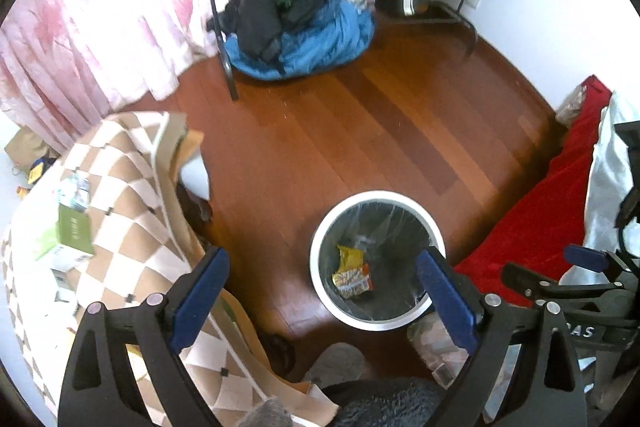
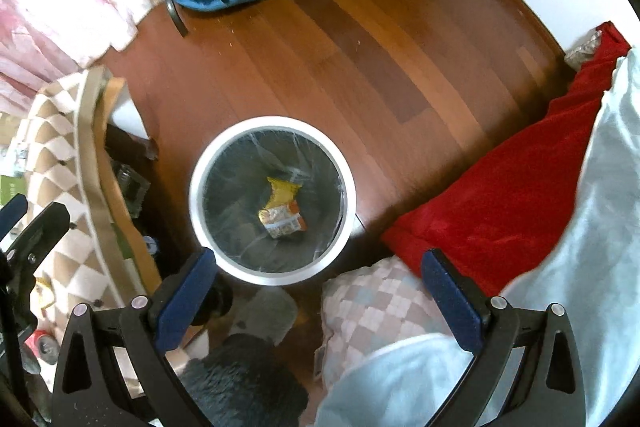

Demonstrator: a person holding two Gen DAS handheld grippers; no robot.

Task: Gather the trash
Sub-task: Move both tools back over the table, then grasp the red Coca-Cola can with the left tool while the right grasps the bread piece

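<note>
A white round trash bin [image 1: 320,291] with a clear liner stands on the wooden floor; it also shows in the right wrist view [image 2: 200,211]. A yellow-orange snack wrapper [image 1: 351,273] lies at its bottom, also in the right wrist view [image 2: 282,213]. My left gripper [image 1: 322,259] is open and empty, held above the bin's near side. My right gripper [image 2: 320,263] is open and empty, just nearer than the bin. On the checkered table [image 1: 128,187] at left lie a green box [image 1: 68,239] and a small crumpled packet [image 1: 74,191].
A red blanket [image 2: 500,187] and white bedding [image 2: 608,195] lie at right. A blue and black clothes pile [image 1: 296,35] sits by a black rack leg [image 1: 222,27]. Pink curtains [image 1: 100,27] hang at back left. A checkered cushion [image 2: 380,311] and a red can [image 2: 44,345] lie near.
</note>
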